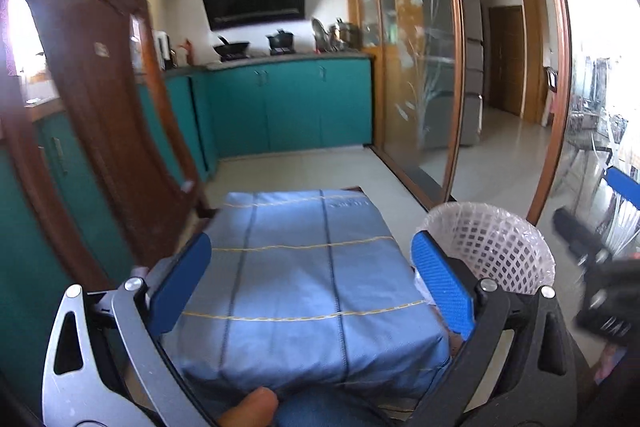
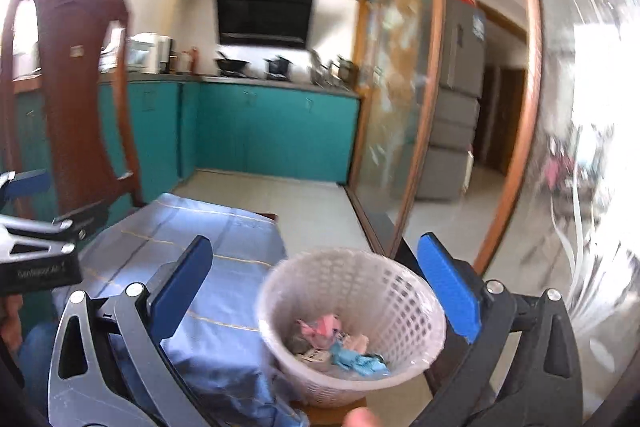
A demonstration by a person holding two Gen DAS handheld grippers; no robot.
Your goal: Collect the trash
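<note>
Both claws gape empty; trash (image 2: 340, 343) fills the basket (image 2: 400, 291) (white).

Ahead of the left gripper (image 1: 312, 279), the basket (image 1: 496, 247) hides its contents; the crumpled trash (image 2: 340, 347) in the right view blurs beyond identifying.

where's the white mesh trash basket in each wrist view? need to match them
Left wrist: trash basket at lower right, partly behind the left claw's right finger.
Right wrist: trash basket at bottom centre, between the right claw's fingers, trash visible inside.
Shared landmark: blue tablecloth just left of it.
</note>
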